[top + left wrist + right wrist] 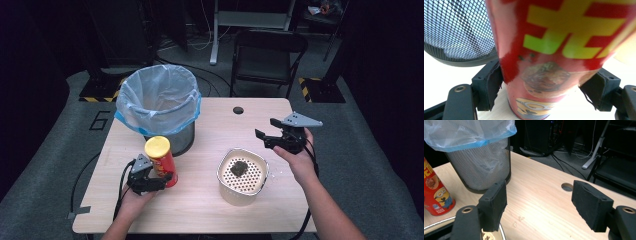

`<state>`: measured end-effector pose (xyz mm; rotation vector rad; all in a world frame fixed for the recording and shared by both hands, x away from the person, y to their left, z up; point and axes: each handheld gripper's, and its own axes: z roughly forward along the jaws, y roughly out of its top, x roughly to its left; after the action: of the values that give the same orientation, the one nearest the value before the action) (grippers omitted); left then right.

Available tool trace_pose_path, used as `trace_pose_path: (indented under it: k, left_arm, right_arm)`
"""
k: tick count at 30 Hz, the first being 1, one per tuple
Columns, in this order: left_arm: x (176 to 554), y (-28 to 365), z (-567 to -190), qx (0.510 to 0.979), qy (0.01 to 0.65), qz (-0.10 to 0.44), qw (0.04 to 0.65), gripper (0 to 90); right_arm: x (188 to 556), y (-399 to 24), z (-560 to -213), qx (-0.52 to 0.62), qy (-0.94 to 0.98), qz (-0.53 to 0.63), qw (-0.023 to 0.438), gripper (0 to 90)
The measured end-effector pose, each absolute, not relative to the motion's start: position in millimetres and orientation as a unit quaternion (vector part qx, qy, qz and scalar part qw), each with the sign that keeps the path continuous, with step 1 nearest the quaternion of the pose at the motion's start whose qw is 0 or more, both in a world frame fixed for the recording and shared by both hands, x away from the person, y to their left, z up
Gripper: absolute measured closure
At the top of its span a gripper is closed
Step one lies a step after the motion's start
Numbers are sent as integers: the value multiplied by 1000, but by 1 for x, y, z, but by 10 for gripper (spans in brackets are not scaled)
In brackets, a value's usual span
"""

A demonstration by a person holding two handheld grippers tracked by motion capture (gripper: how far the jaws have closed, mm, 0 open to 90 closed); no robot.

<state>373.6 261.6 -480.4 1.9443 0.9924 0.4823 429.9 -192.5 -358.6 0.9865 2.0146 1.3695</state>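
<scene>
A red chip can [161, 159] with a yellow lid stands on the table in front of the bin. My left gripper [162, 179] is shut on its lower part; in the left gripper view both pads [492, 83] press the can [554, 50] from either side. A white perforated bowl [226, 186] holds a dark lump [238, 168]. Just beyond the bowl's far right rim, my right gripper [267, 128] hovers open with nothing in it. In the right gripper view, bare tabletop lies between the spread jaws of that gripper [542, 200], and the can [436, 195] stands at the left.
A mesh waste bin [159, 102] lined with a blue and white bag stands at the back left of the wooden table [210, 215]. A round cable hole [238, 110] is near the far edge. Crumbs [520, 218] lie by the bowl. A folding chair [267, 50] stands behind.
</scene>
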Motion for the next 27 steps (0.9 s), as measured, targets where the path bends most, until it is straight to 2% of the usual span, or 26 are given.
trace_pose_path:
  k: [17, 27]
  left_arm:
    - [364, 264, -455, 784, 396, 184, 441, 243]
    - [356, 263, -419, 791, 384, 175, 443, 243]
  right_arm:
    - [415, -217, -401, 433, 711, 488, 263, 281]
    - [405, -228, -425, 452, 701, 463, 300, 281]
